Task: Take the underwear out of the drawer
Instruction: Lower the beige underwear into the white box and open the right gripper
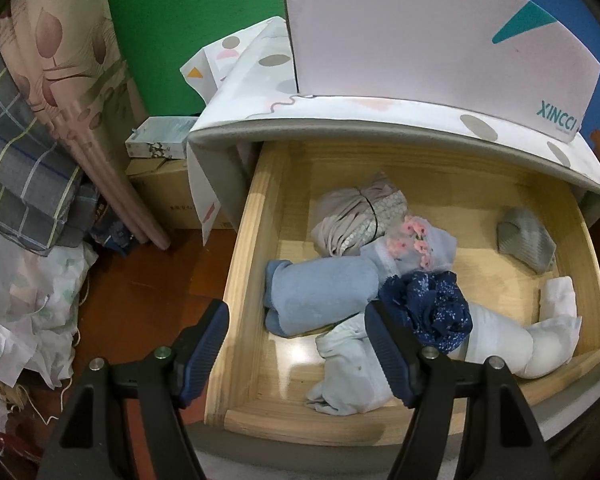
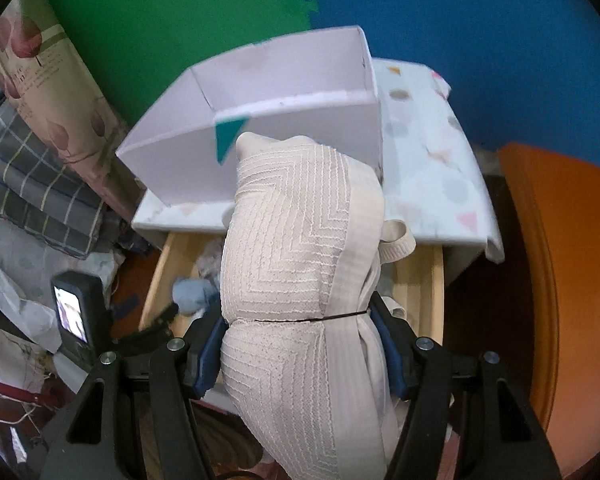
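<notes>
A: Underwear, item 1 — beige bundle [image 2: 300, 264], chevron-textured, thin dark band round its middle. Loc?
B: Clamped in right claw [image 2: 300, 344], both blue pads pressed on its sides at the band. Held up above the open drawer [image 2: 420, 280], in front of the white box [image 2: 260, 92].
A: Left claw?
B: Left claw [image 1: 296, 348] released, jaws wide, nothing btwn them. Hangs over the drawer's [image 1: 244, 280] near-left corner.
A: Drawer contents, left-wrist view?
B: Grey-beige banded bundle [image 1: 356, 216] toward the back, centre. Light blue roll [image 1: 320, 292] at mid-left. Pale blue piece w/ pink flowers [image 1: 416, 248] just beside it, touching the banded bundle. Navy floral piece [image 1: 428, 312] near the front, lying on a pale blue-white garment [image 1: 352, 376]. Grey ribbed piece [image 1: 524, 240] at right side, apart from the rest. White roll [image 1: 556, 300] in the right-front corner.
A: Carrier?
B: Cabinet top under a patterned cloth [image 1: 252, 92]; white box w/ teal mark [image 1: 420, 28] stands on it, over the drawer's back edge.
A: Surroundings?
B: Plaid bedding [image 1: 24, 176] at left, on the floor side.
</notes>
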The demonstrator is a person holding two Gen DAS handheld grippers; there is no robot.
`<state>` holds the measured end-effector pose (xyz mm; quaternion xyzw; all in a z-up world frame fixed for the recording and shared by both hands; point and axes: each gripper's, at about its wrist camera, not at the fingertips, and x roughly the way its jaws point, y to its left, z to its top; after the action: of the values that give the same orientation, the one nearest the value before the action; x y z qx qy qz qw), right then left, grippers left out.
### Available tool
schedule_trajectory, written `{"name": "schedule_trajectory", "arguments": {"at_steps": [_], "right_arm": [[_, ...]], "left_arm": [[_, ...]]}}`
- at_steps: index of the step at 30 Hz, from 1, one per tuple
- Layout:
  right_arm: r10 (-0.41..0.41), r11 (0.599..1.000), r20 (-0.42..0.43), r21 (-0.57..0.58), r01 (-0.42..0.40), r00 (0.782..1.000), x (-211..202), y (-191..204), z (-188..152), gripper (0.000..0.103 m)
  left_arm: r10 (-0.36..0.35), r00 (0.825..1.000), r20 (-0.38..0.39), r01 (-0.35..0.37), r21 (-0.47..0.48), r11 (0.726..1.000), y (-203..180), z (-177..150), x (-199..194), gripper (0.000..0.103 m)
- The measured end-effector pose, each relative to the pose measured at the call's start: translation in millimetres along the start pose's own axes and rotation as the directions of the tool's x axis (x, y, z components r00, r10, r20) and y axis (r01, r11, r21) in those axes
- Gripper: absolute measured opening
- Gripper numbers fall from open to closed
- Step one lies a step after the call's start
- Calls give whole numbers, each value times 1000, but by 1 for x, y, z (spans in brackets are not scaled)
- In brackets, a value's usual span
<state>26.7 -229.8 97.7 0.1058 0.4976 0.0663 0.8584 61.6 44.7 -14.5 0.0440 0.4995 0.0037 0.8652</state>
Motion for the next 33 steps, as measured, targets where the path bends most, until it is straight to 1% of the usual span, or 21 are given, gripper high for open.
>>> {"name": "schedule_trajectory", "arguments": {"at_steps": [2,5,8,11,16,19,24,27,33], "right_arm": [[-6,1000,18,-12,6,1000,-5,6,12,61],[-15,999,55,-46,18,998,-15,16,40,61],[-25,998,72,-57,29,997,-17,22,64,61],[-50,995,76,-81,56,996,-12,28,93,61],[-91,992,71,-81,97,993,6,33,131,62],[-115,990,46,-75,118,992,26,31,154,62],[-148,987,-5,-62,148,989,61,26,179,62],[-141,989,-43,-48,139,989,81,22,188,62],[-170,985,-108,-48,166,979,114,18,189,62]], "left_arm": [[-4,1000,0,4,-5,1000,1,0,0,72],[-11,1000,-2,11,-16,1000,3,1,1,72],[-18,1000,-1,18,-26,1000,4,1,1,72],[-17,1000,2,17,-28,999,5,1,1,72],[-16,1000,1,16,-30,999,5,1,1,72],[-17,1000,-2,17,-33,999,5,1,2,72],[-21,1000,-8,21,-55,998,9,1,4,72],[-26,1000,-13,25,-71,997,12,2,7,72],[-34,999,-14,33,-85,996,16,2,8,72]]}}
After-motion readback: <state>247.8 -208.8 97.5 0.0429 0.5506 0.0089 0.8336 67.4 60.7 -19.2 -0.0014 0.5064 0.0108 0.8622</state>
